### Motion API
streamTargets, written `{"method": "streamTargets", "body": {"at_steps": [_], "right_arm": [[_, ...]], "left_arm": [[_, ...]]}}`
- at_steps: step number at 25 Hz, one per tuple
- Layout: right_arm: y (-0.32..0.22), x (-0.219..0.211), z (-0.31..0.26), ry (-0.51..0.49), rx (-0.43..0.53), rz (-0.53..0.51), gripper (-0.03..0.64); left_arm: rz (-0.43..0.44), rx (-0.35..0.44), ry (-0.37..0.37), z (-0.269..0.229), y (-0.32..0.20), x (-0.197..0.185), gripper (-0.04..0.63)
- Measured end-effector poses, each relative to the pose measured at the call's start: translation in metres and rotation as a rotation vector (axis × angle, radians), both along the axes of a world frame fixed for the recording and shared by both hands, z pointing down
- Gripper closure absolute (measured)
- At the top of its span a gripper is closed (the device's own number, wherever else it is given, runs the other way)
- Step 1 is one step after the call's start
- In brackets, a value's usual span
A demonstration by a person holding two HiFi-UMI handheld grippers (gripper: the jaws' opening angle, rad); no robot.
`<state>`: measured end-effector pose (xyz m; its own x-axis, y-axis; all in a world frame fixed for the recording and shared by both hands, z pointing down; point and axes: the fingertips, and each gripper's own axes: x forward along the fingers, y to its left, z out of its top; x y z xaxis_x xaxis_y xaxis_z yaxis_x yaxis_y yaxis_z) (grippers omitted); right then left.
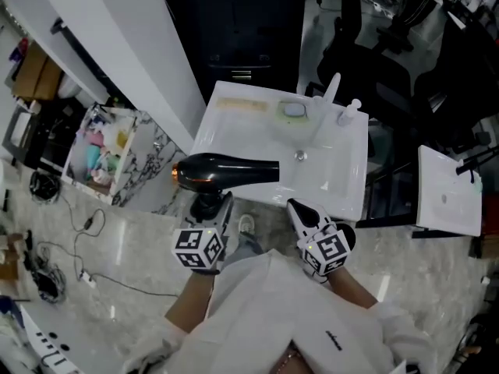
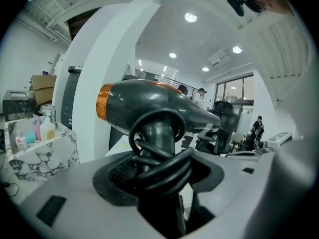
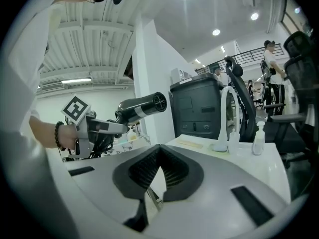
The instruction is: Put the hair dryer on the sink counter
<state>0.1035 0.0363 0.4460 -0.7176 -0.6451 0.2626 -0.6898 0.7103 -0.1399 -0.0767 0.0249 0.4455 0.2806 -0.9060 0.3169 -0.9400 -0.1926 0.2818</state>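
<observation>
A black hair dryer point(image 1: 226, 170) with an orange rear ring hangs level over the front left corner of the white sink counter point(image 1: 234, 127), nozzle pointing right. My left gripper point(image 1: 209, 207) is shut on its handle from below. In the left gripper view the handle point(image 2: 158, 133) stands upright between the jaws, with the black cord point(image 2: 164, 171) looped round it. My right gripper point(image 1: 306, 213) is just off the counter's front edge, right of the dryer, shut with nothing in it. From the right gripper view the dryer point(image 3: 142, 106) and left gripper point(image 3: 94, 128) show at the left.
On the counter are a tall white faucet point(image 1: 331, 92), a pump bottle point(image 1: 348, 114) and a green soap dish point(image 1: 294, 111) behind the basin point(image 1: 312, 162). A marble shelf with bottles point(image 1: 101, 150) stands at the left. Cables point(image 1: 78, 244) lie on the floor.
</observation>
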Motion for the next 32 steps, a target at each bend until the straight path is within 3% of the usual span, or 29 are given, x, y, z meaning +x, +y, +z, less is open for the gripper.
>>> {"method": "streamTargets", "body": {"at_steps": [14, 32], "right_arm": [[-0.122, -0.076, 0.029, 0.025, -0.064, 0.069, 0.6], [-0.188, -0.142, 0.086, 0.055, -0.168, 0.046, 0.6]], "left_arm": [[0.107, -0.106, -0.011, 0.049, -0.142, -0.049, 0.302], [0.138, -0.287, -0.024, 0.139, -0.219, -0.062, 0.302]]}}
